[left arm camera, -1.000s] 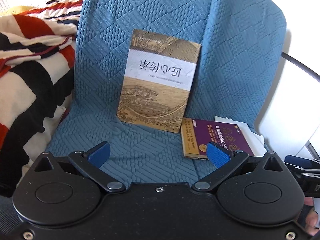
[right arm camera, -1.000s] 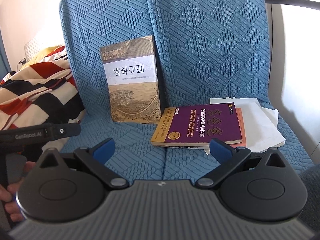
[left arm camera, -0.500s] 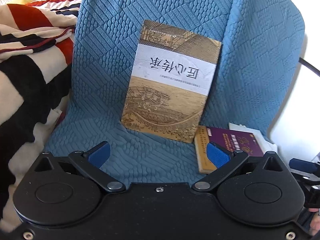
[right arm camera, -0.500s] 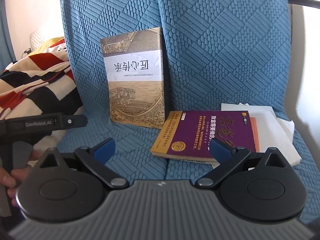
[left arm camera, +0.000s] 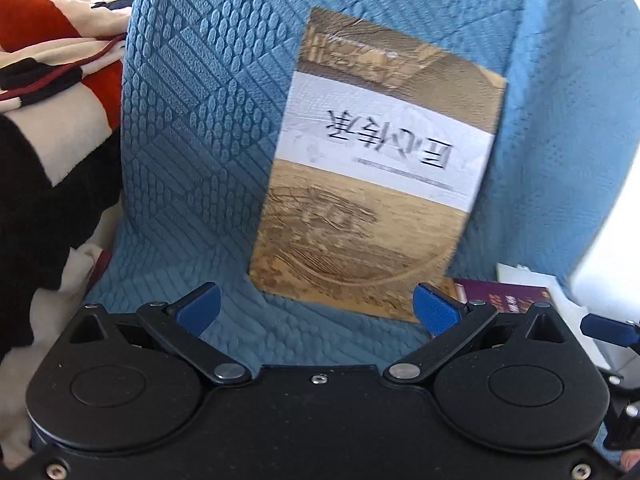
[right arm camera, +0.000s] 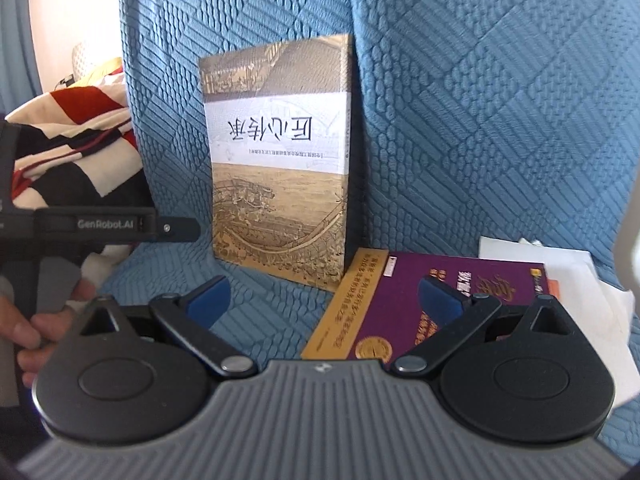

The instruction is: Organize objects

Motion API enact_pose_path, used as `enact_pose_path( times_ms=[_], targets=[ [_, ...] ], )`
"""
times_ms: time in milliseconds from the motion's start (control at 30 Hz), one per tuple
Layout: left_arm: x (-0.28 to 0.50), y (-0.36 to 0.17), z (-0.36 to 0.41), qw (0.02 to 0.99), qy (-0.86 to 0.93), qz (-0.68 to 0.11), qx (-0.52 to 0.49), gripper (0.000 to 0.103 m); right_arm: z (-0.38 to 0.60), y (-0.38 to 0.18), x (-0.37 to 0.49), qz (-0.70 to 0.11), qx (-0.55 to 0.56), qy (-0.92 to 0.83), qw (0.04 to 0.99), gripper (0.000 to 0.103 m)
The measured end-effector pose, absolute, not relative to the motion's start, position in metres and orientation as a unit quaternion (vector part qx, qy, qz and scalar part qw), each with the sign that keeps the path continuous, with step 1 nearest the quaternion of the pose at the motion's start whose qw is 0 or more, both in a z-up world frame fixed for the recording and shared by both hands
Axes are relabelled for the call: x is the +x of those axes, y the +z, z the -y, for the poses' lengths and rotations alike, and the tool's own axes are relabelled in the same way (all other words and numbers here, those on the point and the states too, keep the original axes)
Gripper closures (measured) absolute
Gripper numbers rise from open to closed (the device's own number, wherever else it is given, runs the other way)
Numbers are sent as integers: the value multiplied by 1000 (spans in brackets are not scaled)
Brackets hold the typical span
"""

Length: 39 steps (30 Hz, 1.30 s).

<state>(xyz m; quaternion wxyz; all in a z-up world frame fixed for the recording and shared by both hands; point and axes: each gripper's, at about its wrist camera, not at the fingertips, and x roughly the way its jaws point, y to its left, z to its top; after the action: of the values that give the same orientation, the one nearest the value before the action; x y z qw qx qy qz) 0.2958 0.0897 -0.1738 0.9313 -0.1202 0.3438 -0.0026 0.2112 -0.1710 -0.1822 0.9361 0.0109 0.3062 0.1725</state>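
Chair [left arm camera: 192,128], blue quilted cover: we saw tan book [left arm camera: 380,184] propped upright against backrest, long axis vertical, title upside down. Purple book [right arm camera: 408,300] lay flat on seat, touching tan book's lower right corner. Our left gripper [left arm camera: 318,312] nearer tan book, squarely facing it, fingers wide apart, empty. Our right gripper [right arm camera: 326,300] hovered over purple book, fingers apart, empty.

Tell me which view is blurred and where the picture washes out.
Left wrist view: motion blur smears the tan book, and the far right edge blows out white. Right wrist view: the tan book's title prints sharp; the purple book is softer, with glare at the right edge.
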Motion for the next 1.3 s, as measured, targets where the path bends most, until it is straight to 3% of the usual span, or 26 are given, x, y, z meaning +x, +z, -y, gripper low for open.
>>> enact_pose_path(
  times_ms=[233, 300, 633, 1067, 1300],
  targets=[
    [338, -190, -97, 924, -15, -365, -111, 3, 153, -197, 253, -316, 10, 178, 932, 4],
    [349, -195, -98, 923, -18, -368, -113, 3, 147, -201, 264, -312, 1, 178, 933, 15],
    [388, -212, -101, 918, -44, -379, -108, 3, 138, -233, 314, -333, -12, 186, 924, 30],
    [415, -228, -109, 914, -67, -382, -118, 2, 136, -239, 334, -314, -4, 227, 922, 33],
    [427, -235, -109, 907, -90, -395, -114, 0, 140, -236, 339, -306, 2, 224, 925, 47]
  ],
)
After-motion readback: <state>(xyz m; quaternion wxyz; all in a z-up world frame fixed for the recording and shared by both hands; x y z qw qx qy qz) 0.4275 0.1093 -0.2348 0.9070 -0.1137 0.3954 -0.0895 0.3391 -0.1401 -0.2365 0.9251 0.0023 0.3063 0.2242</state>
